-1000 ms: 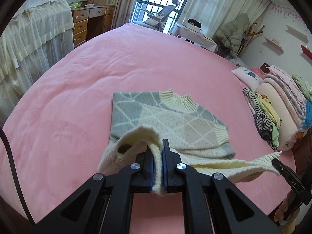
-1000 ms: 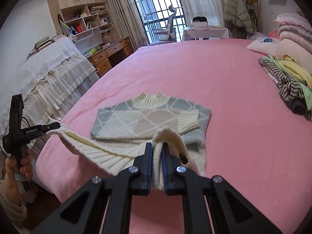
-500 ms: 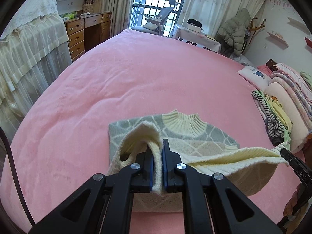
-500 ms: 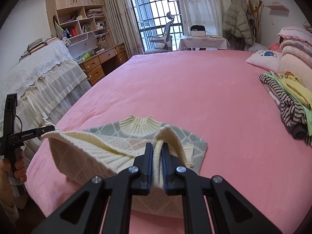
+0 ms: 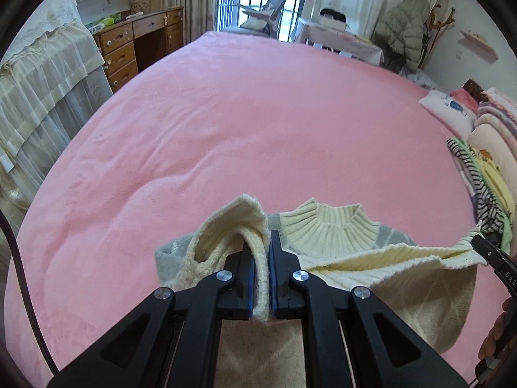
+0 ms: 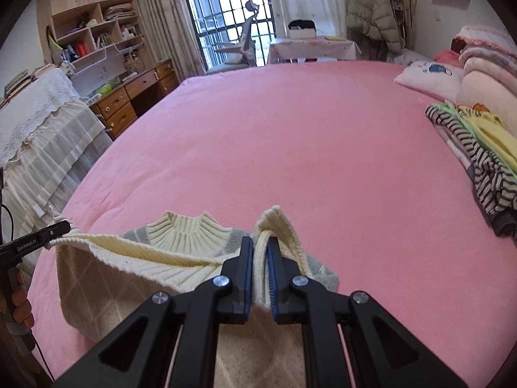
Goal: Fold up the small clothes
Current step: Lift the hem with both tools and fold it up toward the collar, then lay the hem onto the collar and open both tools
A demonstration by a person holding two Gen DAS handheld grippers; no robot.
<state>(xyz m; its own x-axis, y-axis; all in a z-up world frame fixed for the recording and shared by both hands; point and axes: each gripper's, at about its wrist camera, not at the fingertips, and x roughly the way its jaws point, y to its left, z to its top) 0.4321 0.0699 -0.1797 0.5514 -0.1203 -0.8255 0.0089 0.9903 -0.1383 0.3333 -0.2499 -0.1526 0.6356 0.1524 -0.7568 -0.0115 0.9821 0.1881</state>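
A small cream and grey knit sweater [image 5: 332, 226] [image 6: 187, 232] lies on the pink bed, its ribbed collar facing away from me. My left gripper [image 5: 261, 252] is shut on the sweater's cream hem at one corner, and my right gripper [image 6: 260, 252] is shut on the other corner. The ribbed hem [image 5: 404, 255] stretches taut between the two grippers, lifted over the sweater's lower body and reaching almost to the collar. In the right wrist view the left gripper's tip [image 6: 48, 236] shows at the left edge; in the left wrist view the right gripper's tip [image 5: 491, 252] shows at the right edge.
The pink bed [image 5: 242, 123] spreads wide beyond the sweater. A pile of striped and yellow clothes [image 6: 478, 148] and stacked blankets [image 6: 484, 64] lie along its right side. A lace-covered unit [image 6: 42, 123] and wooden drawers [image 5: 129, 51] stand left of the bed.
Both grippers have carried the hem forward over the sweater toward the collar, covering most of the grey patterned front that showed before.
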